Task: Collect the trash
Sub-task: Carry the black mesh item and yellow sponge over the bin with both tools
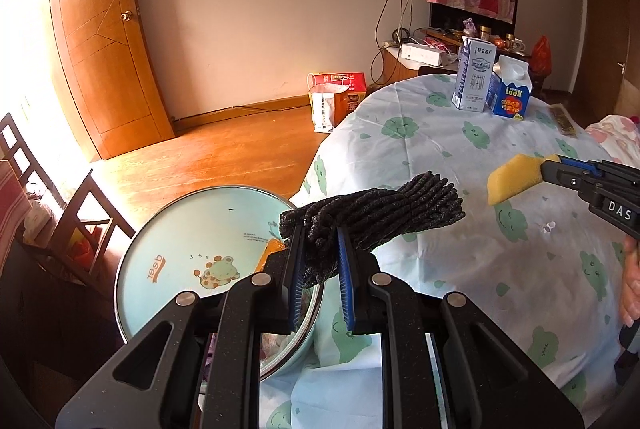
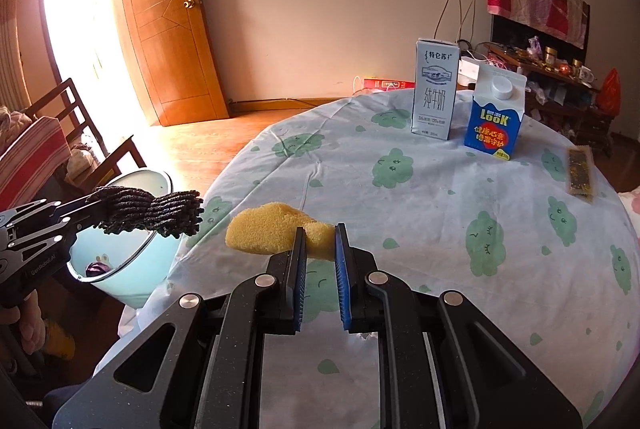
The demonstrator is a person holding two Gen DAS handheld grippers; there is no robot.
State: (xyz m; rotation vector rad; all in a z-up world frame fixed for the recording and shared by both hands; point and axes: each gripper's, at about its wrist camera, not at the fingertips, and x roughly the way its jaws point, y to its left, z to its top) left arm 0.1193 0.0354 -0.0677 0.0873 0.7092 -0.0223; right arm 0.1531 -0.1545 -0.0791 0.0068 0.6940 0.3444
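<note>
Dark knitted glove (image 1: 372, 217) pinched in left gripper (image 1: 320, 229), held over rim of pale-blue basin (image 1: 160, 249) beside table (image 1: 500, 269). Yellow sponge (image 2: 276, 229) clamped in right gripper (image 2: 320, 229), above tablecloth. Two cartons (image 2: 434, 89) upright at far side.

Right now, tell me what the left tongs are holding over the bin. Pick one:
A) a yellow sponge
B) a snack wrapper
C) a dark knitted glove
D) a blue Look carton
C: the left tongs are shut on the dark knitted glove, beside the pale blue bin; the yellow sponge sits in the right tongs.
</note>
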